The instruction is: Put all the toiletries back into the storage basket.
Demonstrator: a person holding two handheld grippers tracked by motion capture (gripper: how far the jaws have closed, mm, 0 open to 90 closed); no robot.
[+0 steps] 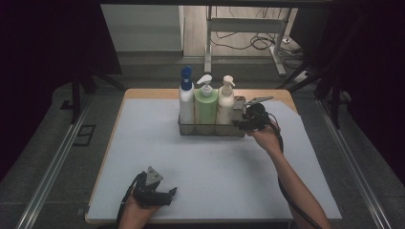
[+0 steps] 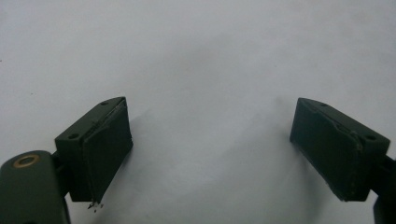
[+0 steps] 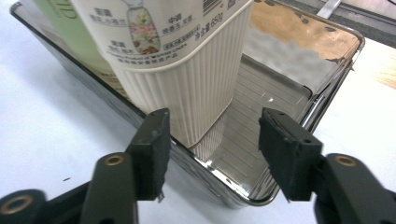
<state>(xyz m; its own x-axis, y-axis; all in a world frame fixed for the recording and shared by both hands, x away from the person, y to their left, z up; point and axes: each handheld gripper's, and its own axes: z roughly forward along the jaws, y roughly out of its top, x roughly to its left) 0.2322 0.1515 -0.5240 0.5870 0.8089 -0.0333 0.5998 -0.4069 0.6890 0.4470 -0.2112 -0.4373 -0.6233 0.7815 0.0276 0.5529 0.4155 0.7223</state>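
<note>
A shiny metal tray [image 1: 210, 132] stands at the table's far middle and holds three upright pump bottles: a white one with a blue top [image 1: 186, 100], a green one [image 1: 206, 107] and a cream one [image 1: 225, 102]. My right gripper [image 1: 240, 117] is at the tray's right end, open. In the right gripper view its jaws [image 3: 212, 135] stand apart over the tray's near rim [image 3: 233, 193], just short of the ribbed cream bottle [image 3: 177, 70], touching nothing. My left gripper [image 1: 171, 196] rests near the table's front left, open, with bare white mat between its jaws [image 2: 210, 135].
A white mat [image 1: 205, 167] covers the wooden table [image 1: 143, 93]. The tray's right part [image 3: 275, 93] beside the cream bottle is bare. Metal rails [image 1: 52, 167] run along both sides of the table, and a desk frame with cables [image 1: 267, 40] stands behind it.
</note>
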